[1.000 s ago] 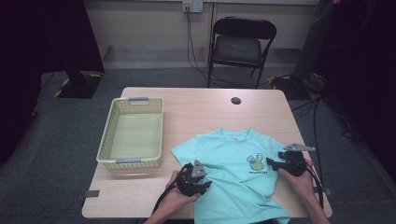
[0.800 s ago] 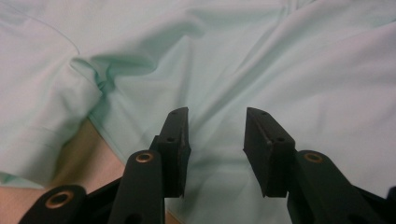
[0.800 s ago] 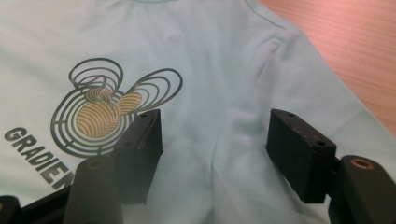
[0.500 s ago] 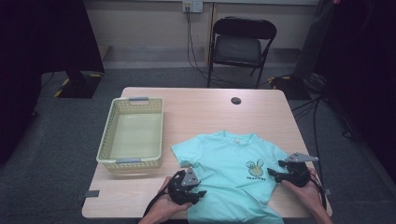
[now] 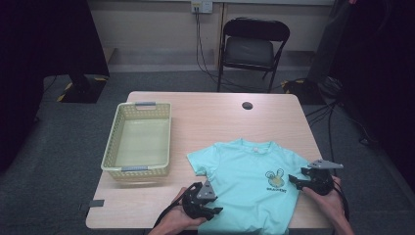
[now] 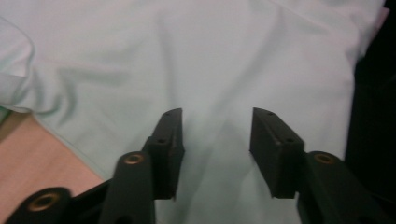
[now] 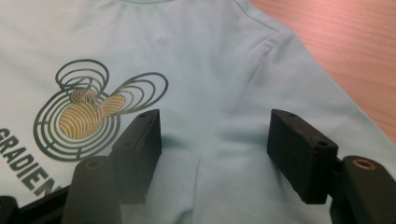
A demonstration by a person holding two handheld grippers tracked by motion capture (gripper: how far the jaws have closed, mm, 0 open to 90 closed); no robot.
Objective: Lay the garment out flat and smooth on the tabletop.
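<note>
Tabletop [image 5: 205,117] w/ teal T-shirt [image 5: 249,181] spread flat.
We see left gripper [image 6: 215,135] jaws just opening, right gripper [image 7: 214,144] wide; both over shirt, nothing held.

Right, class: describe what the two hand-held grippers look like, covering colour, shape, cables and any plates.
Both are black. The left gripper and right gripper each carry a grey three-cornered plate on top and trail a black cable. Each has two flat, blocky black jaws with small screw holes, on arms with brass-coloured pivots. The forearms show no sleeves.
</note>
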